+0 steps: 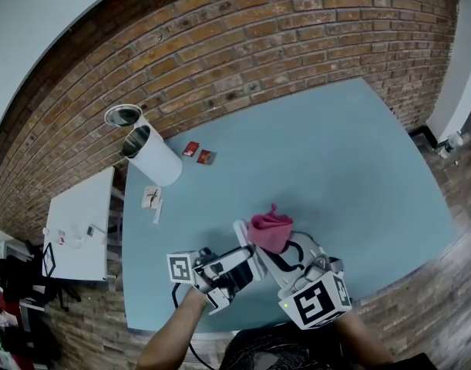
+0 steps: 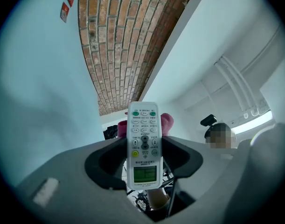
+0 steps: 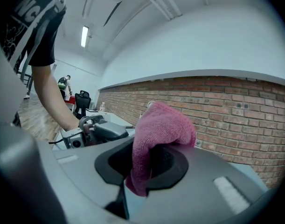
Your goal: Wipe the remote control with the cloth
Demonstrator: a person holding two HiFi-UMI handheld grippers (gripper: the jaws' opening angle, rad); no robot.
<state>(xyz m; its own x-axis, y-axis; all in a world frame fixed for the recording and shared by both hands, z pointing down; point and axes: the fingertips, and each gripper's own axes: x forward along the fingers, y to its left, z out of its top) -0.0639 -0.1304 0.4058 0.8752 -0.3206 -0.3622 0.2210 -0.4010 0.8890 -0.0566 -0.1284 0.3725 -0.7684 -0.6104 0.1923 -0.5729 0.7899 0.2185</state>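
The left gripper [image 2: 143,149] is closed on the white remote control [image 2: 142,141], which sticks out past its jaws, and the right gripper [image 3: 149,164] is clamped on the bunched pink cloth [image 3: 163,125]. Both are held over the near edge of the blue table [image 1: 335,153], the cloth just beside the remote's far end. A white cylindrical bin [image 1: 154,159] is seen at the table's left edge, with two small red packets [image 1: 198,153] nearby.
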